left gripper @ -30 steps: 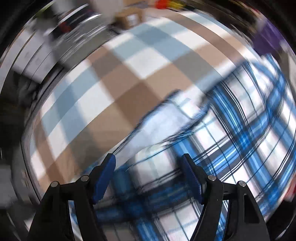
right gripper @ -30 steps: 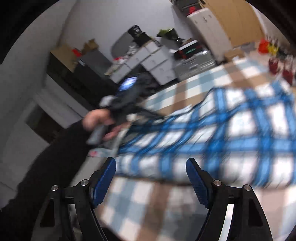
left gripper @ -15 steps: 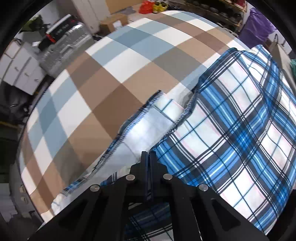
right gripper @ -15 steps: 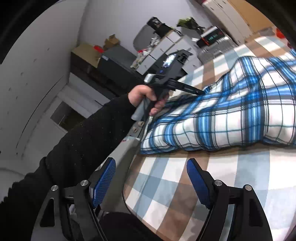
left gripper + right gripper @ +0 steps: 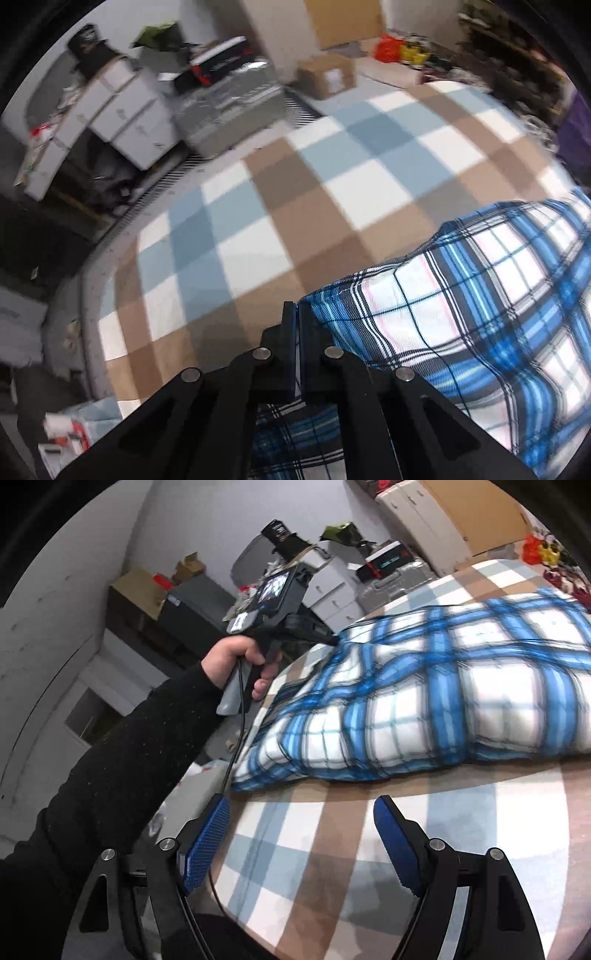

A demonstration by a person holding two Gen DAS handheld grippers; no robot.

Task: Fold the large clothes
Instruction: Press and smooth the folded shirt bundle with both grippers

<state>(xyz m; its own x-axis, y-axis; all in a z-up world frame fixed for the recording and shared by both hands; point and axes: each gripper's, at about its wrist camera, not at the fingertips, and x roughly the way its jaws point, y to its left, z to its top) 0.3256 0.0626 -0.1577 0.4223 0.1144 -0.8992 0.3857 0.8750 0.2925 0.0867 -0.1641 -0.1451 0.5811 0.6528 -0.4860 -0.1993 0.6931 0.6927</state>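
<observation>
A blue, white and black plaid garment [image 5: 480, 317] lies on a table covered by a brown, blue and white checked cloth [image 5: 280, 206]. My left gripper [image 5: 296, 314] is shut on the garment's edge and holds that corner lifted above the table. In the right wrist view the garment [image 5: 424, 701] billows up, with the left gripper [image 5: 332, 640] pinching its far left corner. My right gripper [image 5: 301, 834] is open and empty, low over the checked cloth [image 5: 461, 812] in front of the garment.
Beyond the table's far edge stand white drawer units [image 5: 122, 110], a silver case [image 5: 225, 107] and a cardboard box [image 5: 327, 75]. The person's black-sleeved left arm [image 5: 122, 760] reaches across the left side. Red and yellow items [image 5: 541, 548] sit at the far right.
My left gripper shut on the garment's edge and lifted it up and away. My right gripper stayed open and drew back toward the table's near side.
</observation>
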